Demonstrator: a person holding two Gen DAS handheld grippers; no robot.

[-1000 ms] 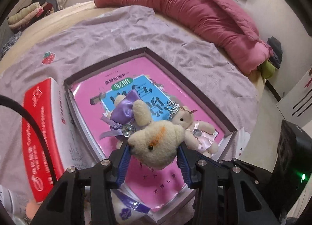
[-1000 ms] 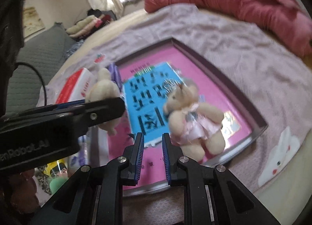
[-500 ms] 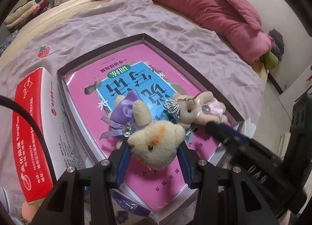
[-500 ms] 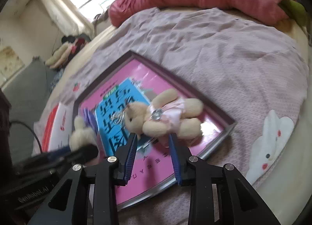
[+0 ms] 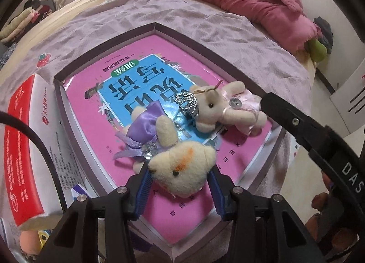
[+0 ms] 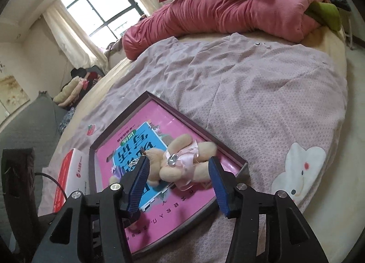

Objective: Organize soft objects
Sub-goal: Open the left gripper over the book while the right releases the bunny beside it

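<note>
Left wrist view: the left gripper (image 5: 180, 191) reaches low over the pink book (image 5: 182, 108) in its box (image 5: 262, 171), its jaws clamped on the head of the purple-bowed bear (image 5: 182, 171). Right wrist view: the right gripper (image 6: 179, 182) angles down, its jaws wide around the pink-dressed bear (image 6: 180, 162), which lies on the book without touching the blue pads (image 6: 216, 178).

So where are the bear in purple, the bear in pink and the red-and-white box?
bear in purple (image 5: 182, 171), left wrist view, on its face.
bear in pink (image 6: 180, 160), right wrist view, on its dress.
red-and-white box (image 5: 20, 149), left wrist view, on its red side.
</note>
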